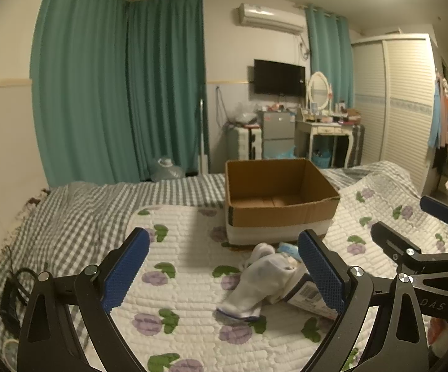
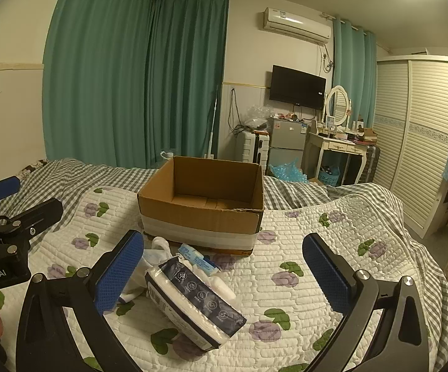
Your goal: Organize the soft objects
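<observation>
White socks [image 1: 256, 282] lie crumpled on the floral quilt [image 1: 177, 294] in front of you, touching a dark-wrapped pack of white pads [image 2: 193, 297] that lies tilted on the quilt just beside them. A small light-blue packet [image 2: 197, 259] sits between that pile and the cardboard box [image 2: 202, 198], close to the box's front wall. The box stands open on the bed, a pale band of tape around its base, and what you can see of its inside shows only bare cardboard floor. Your left gripper [image 1: 224, 269] has its blue pads spread wide and grips nothing; the socks lie beyond its fingers, nearer the right-hand pad. Your right gripper [image 2: 224, 274] is spread just as wide, also holding nothing, with the wrapped pack lying below and between its fingers and its left pad in front of the socks. Each tool shows at the edge of the other's view. Under the quilt lies a grey checked bedsheet [image 1: 78, 217]; behind the bed hang teal curtains [image 1: 115, 86], with a wall television [image 2: 296, 88] and a slatted wardrobe [image 2: 419, 142] farther off.
</observation>
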A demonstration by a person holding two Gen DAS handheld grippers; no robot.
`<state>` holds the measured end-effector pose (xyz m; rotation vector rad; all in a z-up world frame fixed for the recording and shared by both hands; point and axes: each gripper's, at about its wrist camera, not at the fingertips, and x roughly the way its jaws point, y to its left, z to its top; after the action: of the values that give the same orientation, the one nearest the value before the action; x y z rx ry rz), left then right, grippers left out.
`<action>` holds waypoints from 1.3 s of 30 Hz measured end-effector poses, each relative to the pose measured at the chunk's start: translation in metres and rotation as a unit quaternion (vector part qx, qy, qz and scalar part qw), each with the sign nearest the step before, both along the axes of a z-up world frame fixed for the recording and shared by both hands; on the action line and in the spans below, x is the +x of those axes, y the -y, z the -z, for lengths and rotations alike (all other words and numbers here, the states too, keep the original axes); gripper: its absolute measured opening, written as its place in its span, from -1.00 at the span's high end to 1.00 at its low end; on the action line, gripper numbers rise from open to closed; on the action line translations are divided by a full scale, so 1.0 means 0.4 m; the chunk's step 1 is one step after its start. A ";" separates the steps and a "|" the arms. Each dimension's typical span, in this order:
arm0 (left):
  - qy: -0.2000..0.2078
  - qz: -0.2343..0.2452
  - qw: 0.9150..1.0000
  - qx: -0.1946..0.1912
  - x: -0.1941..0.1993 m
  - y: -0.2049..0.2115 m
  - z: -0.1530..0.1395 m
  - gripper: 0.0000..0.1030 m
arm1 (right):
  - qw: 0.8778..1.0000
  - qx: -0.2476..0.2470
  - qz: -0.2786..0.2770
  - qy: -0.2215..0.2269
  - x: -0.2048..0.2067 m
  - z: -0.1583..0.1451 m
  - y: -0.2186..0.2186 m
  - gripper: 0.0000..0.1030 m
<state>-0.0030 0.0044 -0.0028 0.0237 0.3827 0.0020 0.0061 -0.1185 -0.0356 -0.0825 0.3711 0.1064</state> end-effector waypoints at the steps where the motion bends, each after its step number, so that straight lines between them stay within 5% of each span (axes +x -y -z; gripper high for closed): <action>1: -0.001 0.000 1.000 0.000 0.000 0.000 0.001 -0.90 | 1.000 0.000 0.000 0.000 0.000 0.000 -0.001 -1.00; 39: -0.014 0.004 1.000 -0.008 -0.035 0.013 -0.028 -0.90 | 1.000 -0.012 -0.012 0.016 -0.041 -0.047 -0.024 -1.00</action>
<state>-0.0170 -0.0008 0.0083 0.0099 0.4106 -0.0088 -0.0102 -0.1091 -0.0169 -0.1120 0.3385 0.1241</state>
